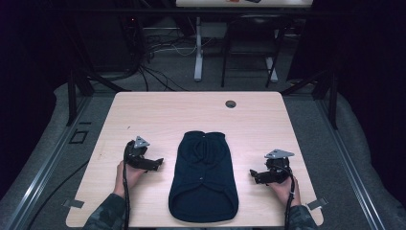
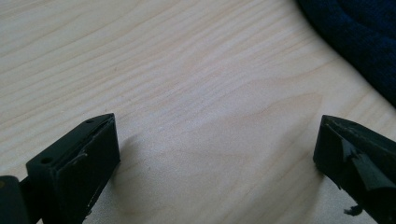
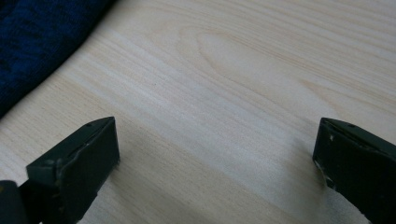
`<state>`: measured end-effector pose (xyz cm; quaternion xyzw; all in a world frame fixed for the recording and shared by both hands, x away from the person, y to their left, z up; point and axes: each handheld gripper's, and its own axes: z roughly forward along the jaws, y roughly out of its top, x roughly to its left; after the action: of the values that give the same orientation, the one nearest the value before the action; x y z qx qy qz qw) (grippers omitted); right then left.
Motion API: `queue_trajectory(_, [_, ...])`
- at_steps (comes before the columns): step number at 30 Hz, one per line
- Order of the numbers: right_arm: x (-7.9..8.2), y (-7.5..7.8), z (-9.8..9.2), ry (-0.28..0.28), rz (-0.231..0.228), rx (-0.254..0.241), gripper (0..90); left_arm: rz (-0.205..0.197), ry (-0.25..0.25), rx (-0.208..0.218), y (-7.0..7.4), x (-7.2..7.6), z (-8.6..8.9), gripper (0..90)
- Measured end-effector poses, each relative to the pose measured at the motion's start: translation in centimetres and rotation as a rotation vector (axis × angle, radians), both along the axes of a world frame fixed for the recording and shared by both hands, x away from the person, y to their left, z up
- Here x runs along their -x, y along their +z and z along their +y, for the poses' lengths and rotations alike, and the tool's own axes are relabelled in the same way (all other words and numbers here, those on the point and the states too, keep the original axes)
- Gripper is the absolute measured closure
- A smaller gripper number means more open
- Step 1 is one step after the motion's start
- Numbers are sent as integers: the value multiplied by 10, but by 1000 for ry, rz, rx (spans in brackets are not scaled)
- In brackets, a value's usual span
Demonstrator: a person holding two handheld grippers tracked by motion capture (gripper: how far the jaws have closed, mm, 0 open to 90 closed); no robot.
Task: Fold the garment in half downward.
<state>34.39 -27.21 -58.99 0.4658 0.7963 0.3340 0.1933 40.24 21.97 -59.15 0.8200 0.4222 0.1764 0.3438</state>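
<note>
A dark navy knitted garment (image 1: 203, 176) lies flat in the middle of the light wooden table (image 1: 158, 110), its wide hem toward the near edge. My left gripper (image 1: 159, 163) rests on the table to its left, jaws wide apart and pointing at the cloth without touching it. In the left gripper view the garment (image 2: 359, 37) fills the top right corner, beyond the open left gripper (image 2: 217, 151). My right gripper (image 1: 252, 174) sits on the other side, open, aimed at the garment. In the right gripper view the garment (image 3: 37, 32) lies at the top left, with bare wood under the right gripper (image 3: 217, 151).
A round cable hole (image 1: 231, 104) sits near the table's far edge. Beyond the table stand desk legs (image 1: 198, 52) and cables (image 1: 153, 52) on the floor. Black frame rails (image 1: 72, 91) flank the table on both sides.
</note>
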Motion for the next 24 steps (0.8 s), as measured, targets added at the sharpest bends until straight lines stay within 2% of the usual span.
queue_trajectory(11, [1, 1, 0, 1, 5, 1, 12, 2, 4, 2, 0, -1, -1, 6])
queue_trajectory(18, [0, 1, 2, 29, -17, 3, 41, 1, -34, -2, 0, -6, -1, 7])
queue_trajectory(19, [0, 2, 3, 24, -11, 12, 41, 3, -32, -1, 0, -7, -2, 7])
queue_trajectory(21, [-3, 4, 4, 42, 31, 20, 32, 8, -33, -23, 2, -8, -6, 4])
queue_trajectory(24, [-5, 5, 7, 45, 57, 22, 0, 12, -40, -42, 4, -7, -10, 2])
